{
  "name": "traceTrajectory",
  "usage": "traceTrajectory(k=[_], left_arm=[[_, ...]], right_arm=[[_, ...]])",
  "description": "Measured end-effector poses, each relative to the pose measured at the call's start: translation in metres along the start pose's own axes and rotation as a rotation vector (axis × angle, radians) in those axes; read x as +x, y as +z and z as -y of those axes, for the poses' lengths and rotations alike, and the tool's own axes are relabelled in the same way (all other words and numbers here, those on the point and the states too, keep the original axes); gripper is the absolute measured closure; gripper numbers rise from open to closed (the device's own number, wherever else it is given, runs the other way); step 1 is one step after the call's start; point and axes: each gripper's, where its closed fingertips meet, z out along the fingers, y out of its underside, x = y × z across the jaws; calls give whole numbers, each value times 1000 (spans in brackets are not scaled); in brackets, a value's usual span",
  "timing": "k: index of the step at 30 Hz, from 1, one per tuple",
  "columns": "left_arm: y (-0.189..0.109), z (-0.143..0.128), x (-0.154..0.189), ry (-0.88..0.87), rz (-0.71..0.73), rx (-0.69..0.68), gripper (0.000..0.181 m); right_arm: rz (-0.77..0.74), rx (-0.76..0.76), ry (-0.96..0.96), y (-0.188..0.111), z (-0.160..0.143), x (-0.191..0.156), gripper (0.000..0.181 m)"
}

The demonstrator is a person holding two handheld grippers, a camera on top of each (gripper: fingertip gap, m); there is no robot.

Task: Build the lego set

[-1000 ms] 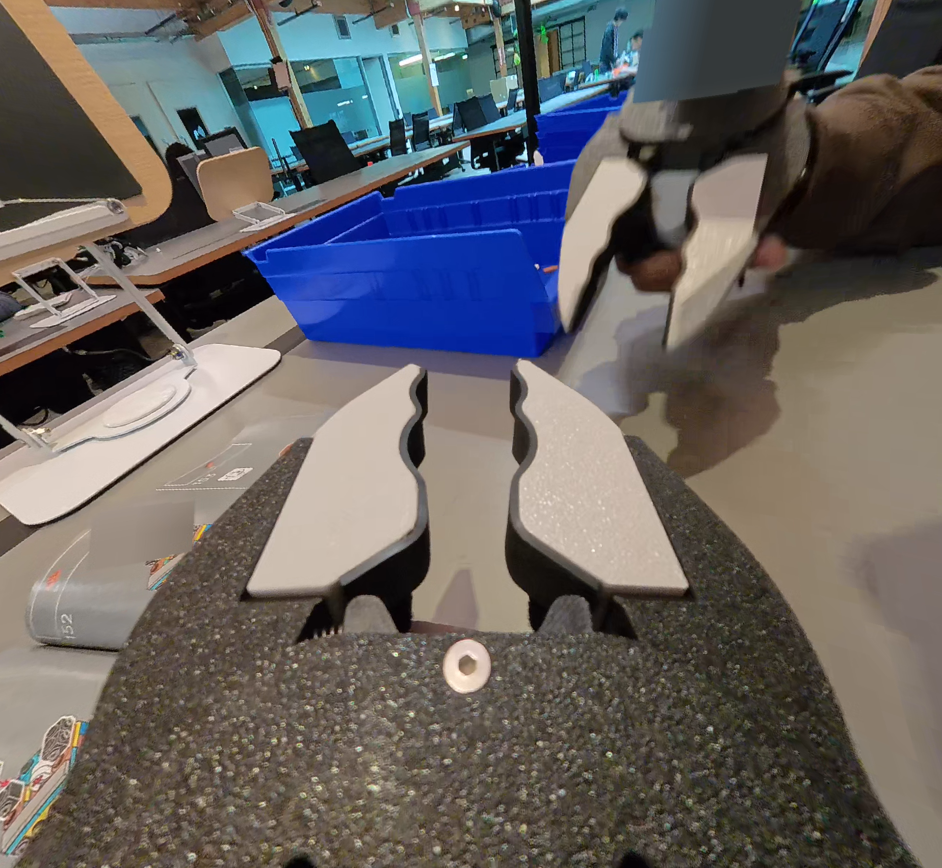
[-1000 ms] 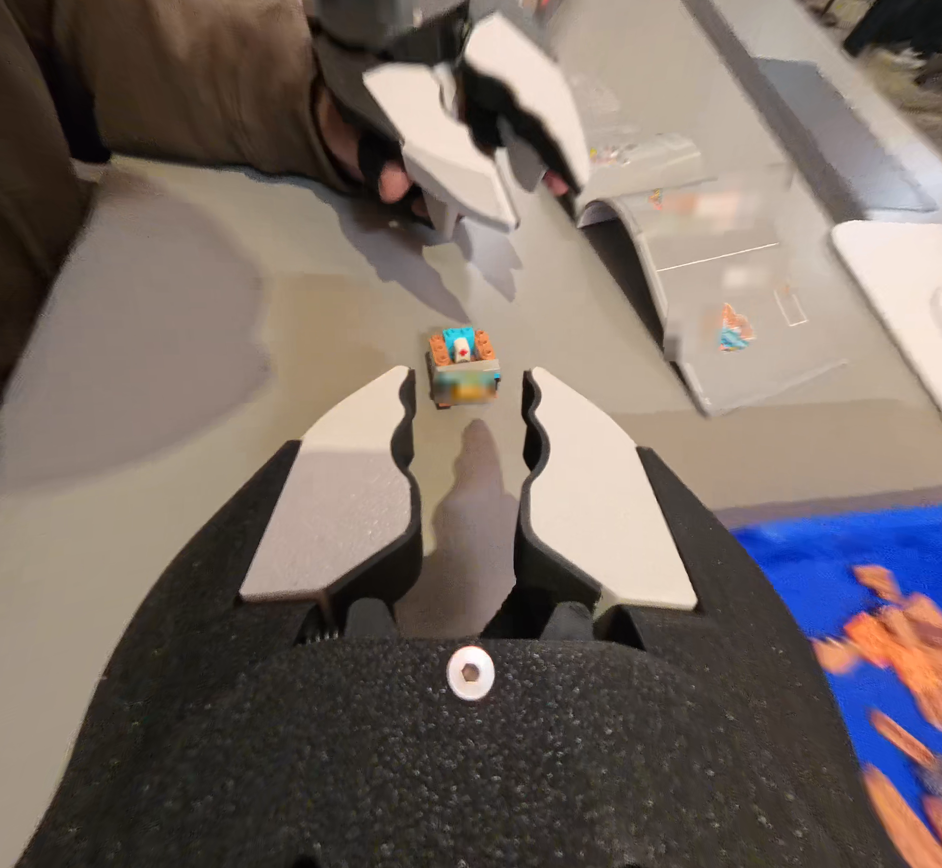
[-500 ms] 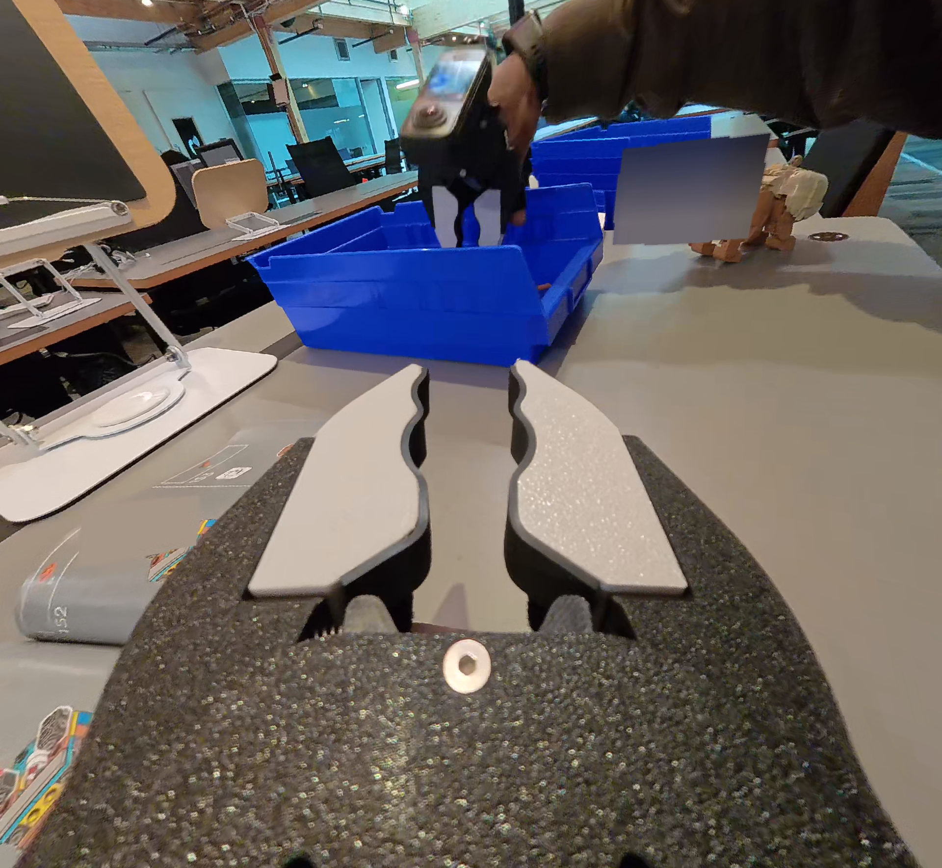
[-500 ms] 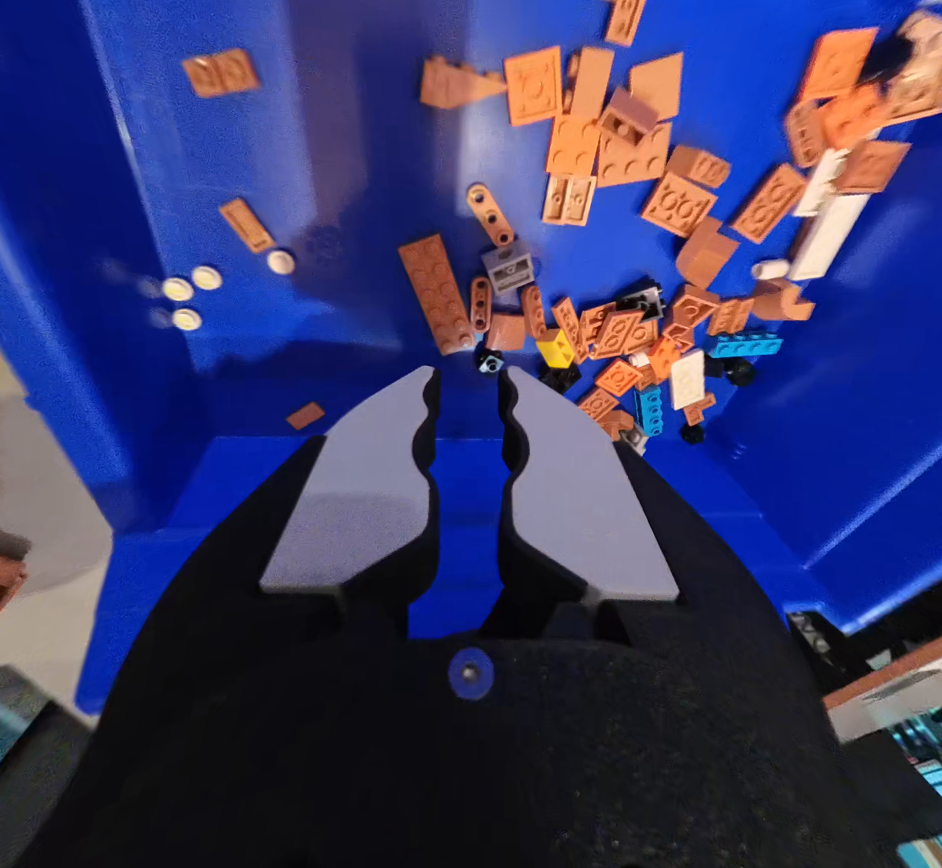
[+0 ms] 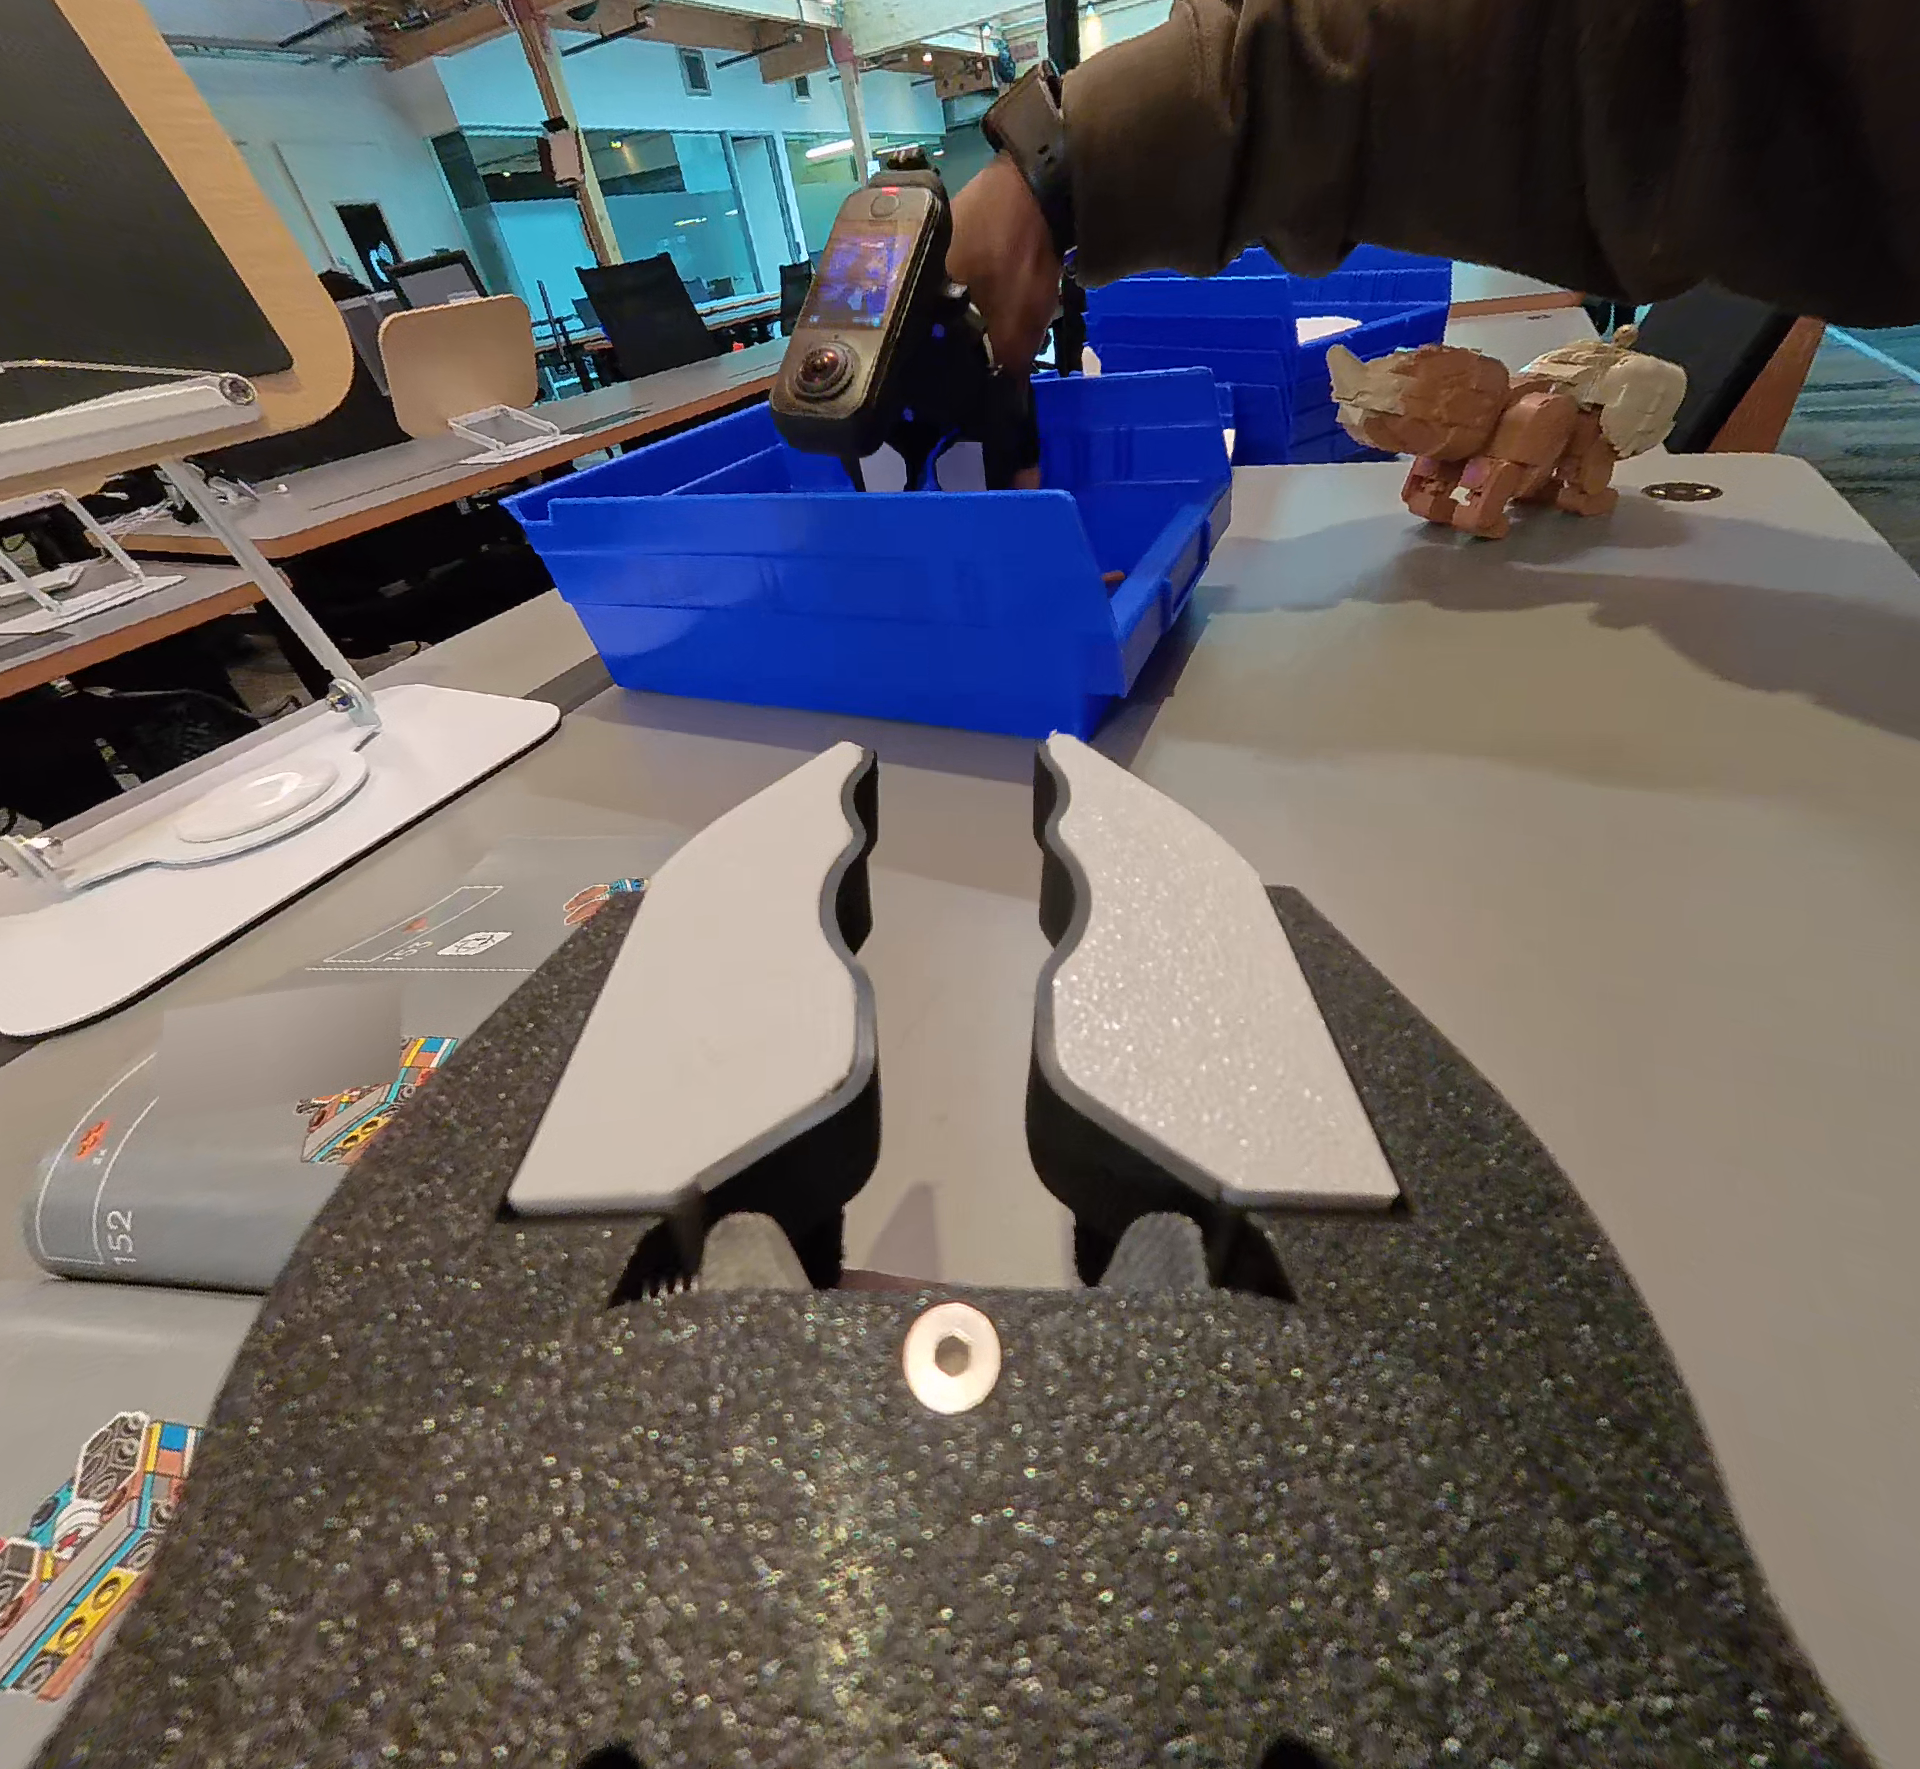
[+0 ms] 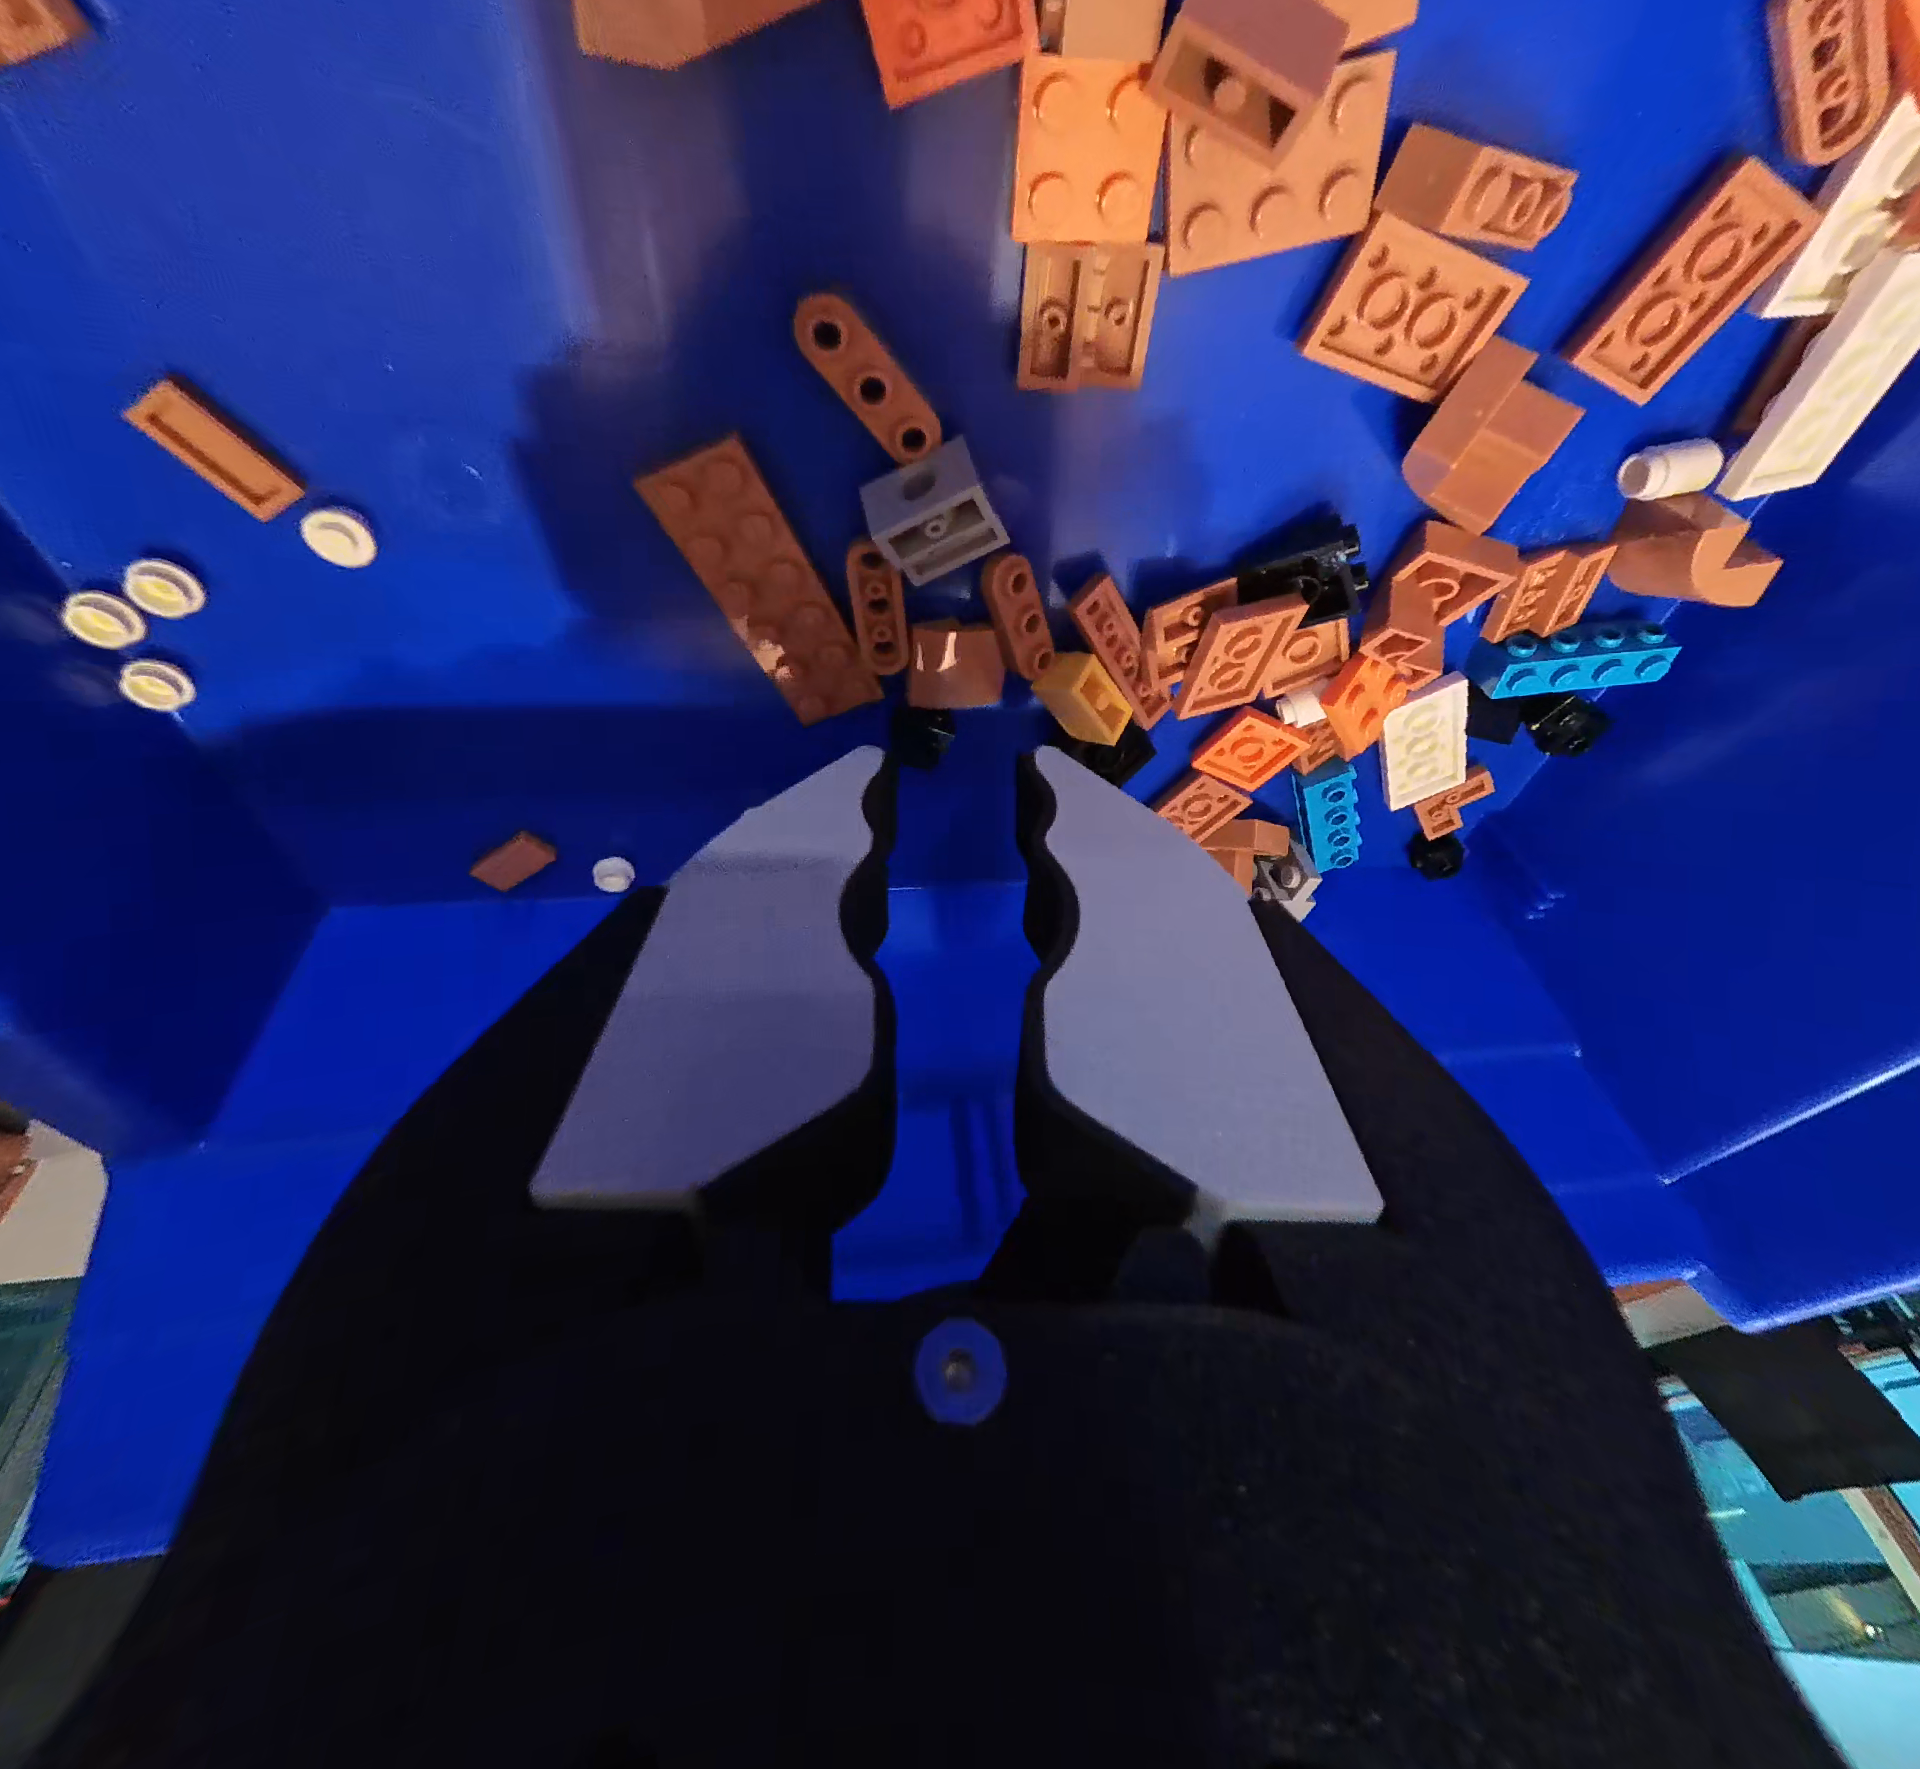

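Note:
My right gripper is open and empty, pointing down into the blue bin just above a small black piece. Around its tips lie a brown plate, a grey brick, a yellow brick and several orange and brown pieces. In the left wrist view the right gripper reaches into the same bin, held by a hand in a brown sleeve. My left gripper is open and empty over the grey table, short of the bin.
An open instruction booklet lies left of my left gripper. A white stand base sits farther left. A brown brick-built animal stands at the back right. More blue bins stand behind the first. There is about 35 centimeters between the tips of the two grippers. The left gripper is farther from the brown plate, some 30 centimeters, than the right, some 4 centimeters. My right gripper is the nearer one to the grey brick: about 5 centimeters, against 30 centimeters.
My right gripper left the small model on the table, swung over the blue bin and has lowered closer to the pieces. My left gripper has hardly moved.

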Motion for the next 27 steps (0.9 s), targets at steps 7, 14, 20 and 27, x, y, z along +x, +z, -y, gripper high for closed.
traceTrajectory(k=[7,14,20,27], left_arm=[[0,0,-2,2,10,-2,153],[0,-1,-2,10,11,-8,153],[0,-1,-2,11,11,-11,153],[-2,2,-4,15,23,-3,153]], right_arm=[[4,4,8,-1,-1,-3,156],[8,-9,-3,1,-2,-6,155],[18,-47,3,7,-2,-5,170],[38,247,74,-53,20,-43,171]])
